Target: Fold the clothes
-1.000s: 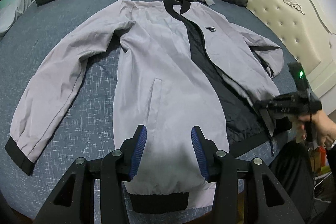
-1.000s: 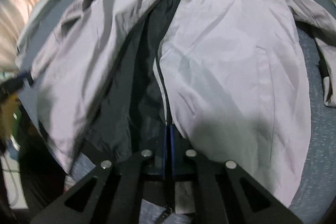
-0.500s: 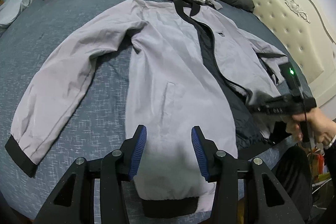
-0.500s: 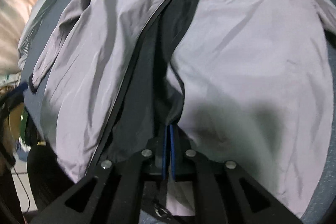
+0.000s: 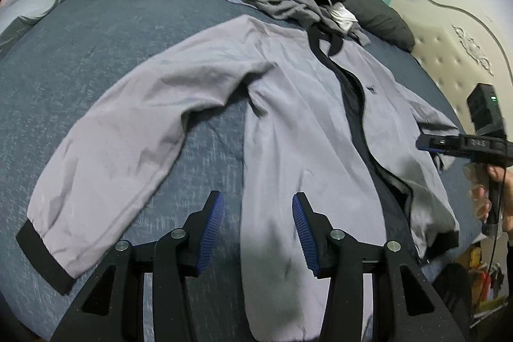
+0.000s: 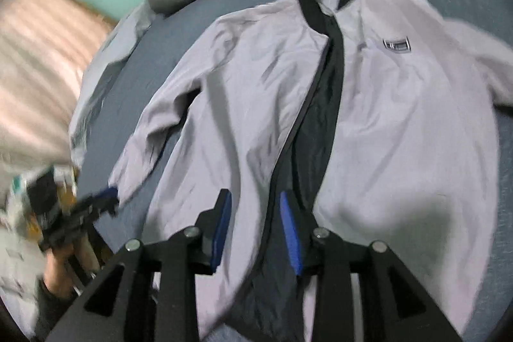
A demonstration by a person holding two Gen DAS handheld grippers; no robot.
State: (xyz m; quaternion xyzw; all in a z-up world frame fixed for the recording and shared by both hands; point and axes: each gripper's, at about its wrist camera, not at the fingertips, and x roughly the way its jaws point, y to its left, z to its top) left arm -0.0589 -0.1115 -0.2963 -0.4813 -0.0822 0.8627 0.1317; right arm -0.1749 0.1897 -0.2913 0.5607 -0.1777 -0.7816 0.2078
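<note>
Thin lilac-grey shell fabric with a dark lining: the jacket (image 5: 288, 130) lies front-up and unzipped on the blue bedspread (image 5: 96, 60), sleeves spread, so expect it to be light, limp and slippery, and take it by the black ribbed cuff (image 5: 41, 258) or hem rather than the slick panels. Your left gripper (image 5: 256, 233) hangs over the lower front panel with jaws half apart and nothing pinched; your right gripper (image 6: 256, 229) is over the zip gap, jaws opening, no cloth between them. Chest badge (image 6: 396, 44) is too blurred to read.
</note>
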